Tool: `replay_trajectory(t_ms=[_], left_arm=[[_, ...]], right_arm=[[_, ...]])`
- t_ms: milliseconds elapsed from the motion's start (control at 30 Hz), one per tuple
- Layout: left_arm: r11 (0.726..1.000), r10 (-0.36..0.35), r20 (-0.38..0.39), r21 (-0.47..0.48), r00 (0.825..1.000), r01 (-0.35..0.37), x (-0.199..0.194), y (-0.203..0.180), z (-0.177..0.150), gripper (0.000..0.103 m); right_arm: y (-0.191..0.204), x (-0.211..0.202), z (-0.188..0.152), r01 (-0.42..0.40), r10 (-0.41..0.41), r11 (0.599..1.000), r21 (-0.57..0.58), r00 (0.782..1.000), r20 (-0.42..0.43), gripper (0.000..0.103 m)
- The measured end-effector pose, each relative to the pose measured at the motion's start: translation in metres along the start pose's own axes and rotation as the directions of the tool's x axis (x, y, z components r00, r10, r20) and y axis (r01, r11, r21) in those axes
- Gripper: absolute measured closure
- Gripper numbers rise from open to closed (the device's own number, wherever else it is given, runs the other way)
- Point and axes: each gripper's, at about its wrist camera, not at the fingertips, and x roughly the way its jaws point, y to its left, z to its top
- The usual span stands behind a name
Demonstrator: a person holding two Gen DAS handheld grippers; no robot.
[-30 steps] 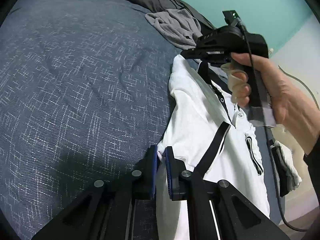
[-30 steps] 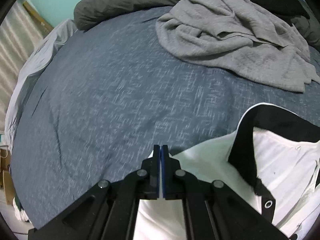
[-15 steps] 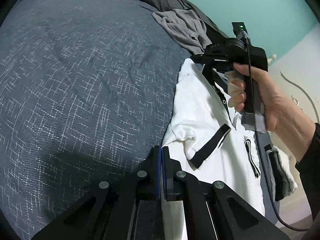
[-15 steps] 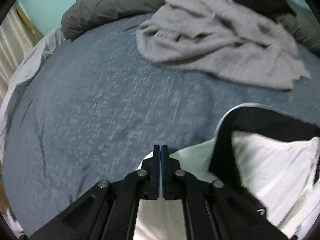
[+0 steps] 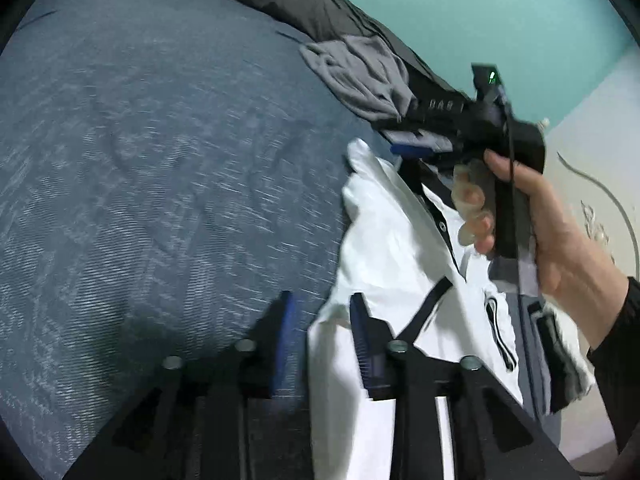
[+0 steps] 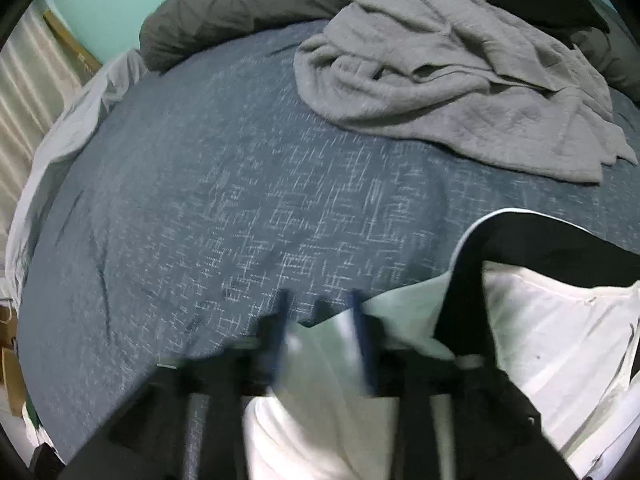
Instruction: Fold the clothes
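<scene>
1. My left gripper (image 5: 322,332) has its jaws opening; the blue pads stand apart, and the edge of the white shirt (image 5: 384,248) lies between them, closer to the right pad, with no pad pressing on it.
2. My right gripper (image 6: 320,320) is opening too. It is blurred, but the pads are apart and a corner of the white shirt (image 6: 540,328) sits loose between them.
3. In the left wrist view the shirt runs from 6 o'clock up towards 1 o'clock along the blue bedspread (image 5: 160,180), its black trim showing on the collar and placket.
4. Also there, at 2 o'clock, the right hand (image 5: 560,236) grips the right gripper's handle just above the shirt's collar end.
5. In the right wrist view the black collar (image 6: 520,240) curves at 3 o'clock.
6. A crumpled grey garment (image 6: 460,72) lies at 1 o'clock, well apart from the shirt.
7. A dark duvet (image 6: 240,8) is bunched at 12 o'clock against the teal wall (image 5: 500,8).
</scene>
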Motion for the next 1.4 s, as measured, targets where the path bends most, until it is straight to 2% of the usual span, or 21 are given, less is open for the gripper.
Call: replay_trajectory(t_ms=[133, 233, 300, 333, 400, 500, 633, 833, 967, 1033, 1167, 1233, 1267, 1300, 1333, 1400], left_arm=[[1.0, 0.001, -0.018, 0.029, 1.0, 0.0, 0.012, -0.006, -0.002, 0.071], [0.999, 0.005, -0.036, 0.032, 0.999, -0.004, 0.023, -0.007, -0.003, 0.073], [0.999, 0.007, -0.047, 0.034, 0.999, -0.006, 0.029, -0.007, -0.003, 0.094], [0.999, 0.009, -0.046, 0.032, 0.999, -0.007, 0.028, -0.006, -0.003, 0.094], [1.0, 0.011, -0.044, 0.029, 0.999, -0.01, 0.027, -0.005, -0.004, 0.094], [0.999, 0.01, -0.041, 0.035, 0.999, -0.008, 0.021, -0.006, -0.005, 0.094], [1.0, 0.008, -0.032, 0.024, 0.999, -0.007, 0.012, -0.004, -0.007, 0.094], [1.0, -0.012, -0.028, -0.007, 1.0, 0.012, -0.001, 0.005, -0.012, 0.094], [1.0, -0.008, -0.031, -0.007, 0.999, 0.007, -0.003, 0.007, -0.016, 0.094], [1.0, -0.004, -0.03, 0.003, 1.0, 0.004, -0.003, 0.005, -0.017, 0.094], [1.0, -0.003, -0.034, 0.006, 0.999, 0.003, -0.001, 0.004, -0.019, 0.094], [1.0, -0.005, -0.037, 0.003, 0.999, 0.005, -0.002, 0.005, -0.021, 0.094], [1.0, -0.006, -0.037, 0.001, 0.999, 0.006, -0.002, 0.005, -0.021, 0.094], [1.0, -0.006, -0.036, 0.001, 0.999, 0.006, -0.003, 0.005, -0.021, 0.094], [1.0, -0.005, -0.034, 0.002, 0.999, 0.005, -0.003, 0.004, -0.02, 0.094], [1.0, -0.001, -0.032, 0.007, 0.999, 0.001, -0.002, 0.002, -0.021, 0.094]], right_arm=[[0.002, -0.015, -0.005, -0.057, 0.057, 0.997, -0.054, 0.998, 0.006, 0.056], [0.017, -0.007, -0.014, -0.053, 0.048, 0.988, -0.146, 0.998, -0.033, 0.056], [0.026, 0.008, -0.011, -0.029, 0.021, 0.988, -0.149, 0.998, -0.053, 0.057], [0.025, 0.012, -0.011, -0.02, 0.011, 0.99, -0.142, 0.998, -0.065, 0.06], [0.022, 0.019, -0.011, 0.0, -0.011, 0.991, -0.136, 0.997, -0.079, 0.086], [0.021, 0.018, -0.011, 0.009, -0.018, 0.989, -0.149, 0.998, -0.06, 0.102], [0.017, 0.015, -0.002, 0.037, -0.038, 0.99, -0.137, 0.999, -0.004, 0.102], [0.013, 0.014, 0.0, 0.08, -0.078, 0.99, -0.119, 0.997, 0.022, 0.103], [0.0, 0.009, -0.009, 0.113, -0.113, 0.991, -0.065, 0.994, 0.0, 0.103], [0.0, 0.009, -0.013, 0.112, -0.114, 0.991, -0.067, 0.993, -0.014, 0.103], [-0.003, 0.005, -0.011, 0.031, -0.032, 0.999, -0.033, 0.999, -0.028, 0.102], [0.003, -0.005, -0.008, 0.059, -0.058, 0.997, -0.055, 0.998, 0.009, 0.098], [0.005, -0.01, -0.006, 0.055, -0.053, 0.997, -0.062, 0.998, 0.029, 0.086], [0.007, -0.016, -0.005, 0.026, -0.023, 0.998, -0.063, 0.999, 0.049, 0.07], [0.009, -0.02, -0.003, -0.011, 0.015, 0.998, -0.062, 0.998, 0.058, 0.066], [0.017, -0.024, -0.004, -0.062, 0.068, 0.993, -0.097, 0.996, 0.054, 0.066]])
